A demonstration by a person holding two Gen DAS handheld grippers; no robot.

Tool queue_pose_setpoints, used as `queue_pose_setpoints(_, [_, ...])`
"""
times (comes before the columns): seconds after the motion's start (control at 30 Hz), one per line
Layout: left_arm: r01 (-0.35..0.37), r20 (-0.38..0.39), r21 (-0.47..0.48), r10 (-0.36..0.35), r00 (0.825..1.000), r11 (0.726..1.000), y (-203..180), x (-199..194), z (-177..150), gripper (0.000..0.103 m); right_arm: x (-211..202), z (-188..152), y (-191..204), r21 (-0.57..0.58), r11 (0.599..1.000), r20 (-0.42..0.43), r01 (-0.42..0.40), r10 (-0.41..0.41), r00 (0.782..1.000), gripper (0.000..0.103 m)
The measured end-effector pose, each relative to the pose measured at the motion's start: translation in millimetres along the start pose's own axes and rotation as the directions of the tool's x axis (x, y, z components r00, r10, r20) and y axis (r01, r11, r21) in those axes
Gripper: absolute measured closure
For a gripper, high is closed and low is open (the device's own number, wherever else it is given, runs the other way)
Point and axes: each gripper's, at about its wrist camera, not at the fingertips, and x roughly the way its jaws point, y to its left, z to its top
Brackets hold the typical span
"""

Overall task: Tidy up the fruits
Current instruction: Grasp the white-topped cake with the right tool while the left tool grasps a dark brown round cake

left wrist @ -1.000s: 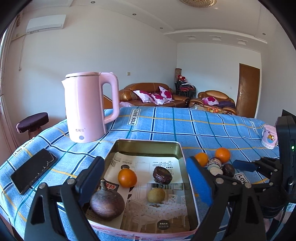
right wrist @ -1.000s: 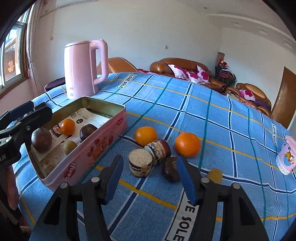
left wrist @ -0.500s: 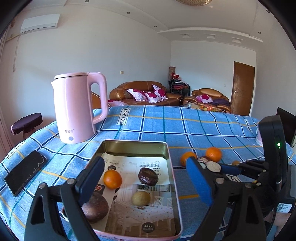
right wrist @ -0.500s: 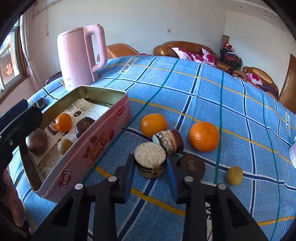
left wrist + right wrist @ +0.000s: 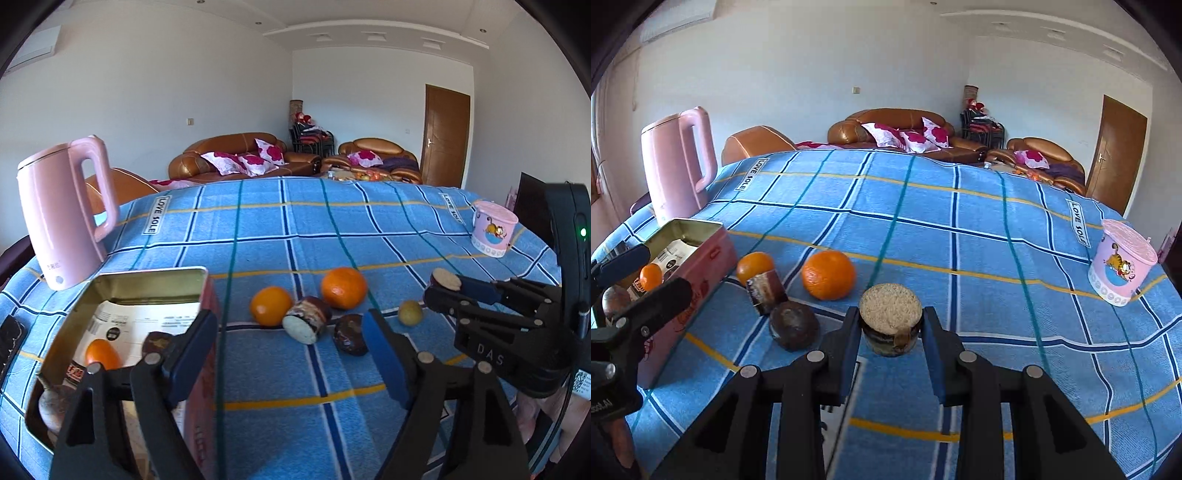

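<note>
My right gripper (image 5: 891, 332) is shut on a short brown cylinder with a pale grainy top (image 5: 890, 314) and holds it above the blue checked cloth; it also shows in the left wrist view (image 5: 446, 282). On the cloth lie two oranges (image 5: 829, 274) (image 5: 754, 266), a second brown cylinder on its side (image 5: 765, 290), a dark round fruit (image 5: 793, 325) and a small yellow-green fruit (image 5: 410, 312). The pink tin (image 5: 207, 295) at the left holds an orange (image 5: 101, 353), a dark fruit and a brown fruit. My left gripper (image 5: 288, 350) is open and empty beside the tin.
A pink kettle (image 5: 62, 214) stands at the back left behind the tin. A pink cartoon cup (image 5: 1119, 262) stands at the right edge. A black phone (image 5: 9, 341) lies at the far left. Sofas and a door are beyond the table.
My right gripper closed on the pale-topped cylinder and lifted it off the cloth. My left gripper swung right, from over the tin toward the loose fruits.
</note>
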Motion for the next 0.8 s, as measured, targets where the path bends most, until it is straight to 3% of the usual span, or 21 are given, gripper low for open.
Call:
queue_pose_setpoints(0.1, [0.037,-0.060,0.028,-0.035,0.998,0.999,-18,15,0,0.030,-1,0,-12,0.029,1.000,0.002,0.002,-0.002,1.000,0.068])
queue_pose_setpoints(0.17, [0.055,-0.097,0.036,-0.051,0.994,0.998,-27,24,2,0.039,-2,0,-15,0.040,0.999,0.002,-0.006,0.006,1.000,0.068])
queue_pose_setpoints(0.23, [0.065,-0.144,0.061,-0.055,0.988,0.996,-36,35,2,0.041,-1,0,-17,0.048,0.999,0.000,-0.014,0.014,1.000,0.068])
queue_pose_setpoints(0.33, [0.089,-0.224,0.061,-0.073,0.972,0.994,-44,51,0,0.055,0,-1,-20,0.067,0.997,-0.002,-0.027,0.027,1.000,0.068])
queue_pose_setpoints(0.43, [0.078,-0.263,0.074,-0.056,0.963,0.994,-48,61,0,0.055,-1,-2,-20,0.070,0.997,0.004,-0.030,0.029,1.000,0.068])
queue_pose_setpoints(0.53, [0.065,-0.283,0.083,-0.039,0.958,0.994,-50,69,2,0.064,-1,-1,-19,0.059,0.998,0.003,-0.030,0.030,1.000,0.068])
queue_pose_setpoints(0.63, [0.076,-0.277,0.078,-0.051,0.960,0.994,-50,67,2,0.065,0,-1,-19,0.058,0.998,-0.001,-0.037,0.037,0.999,0.068])
queue_pose_setpoints(0.8, [0.054,-0.192,0.081,-0.038,0.981,0.995,-48,52,6,0.065,-2,-1,-21,0.065,0.997,0.011,-0.047,0.047,0.999,0.068])
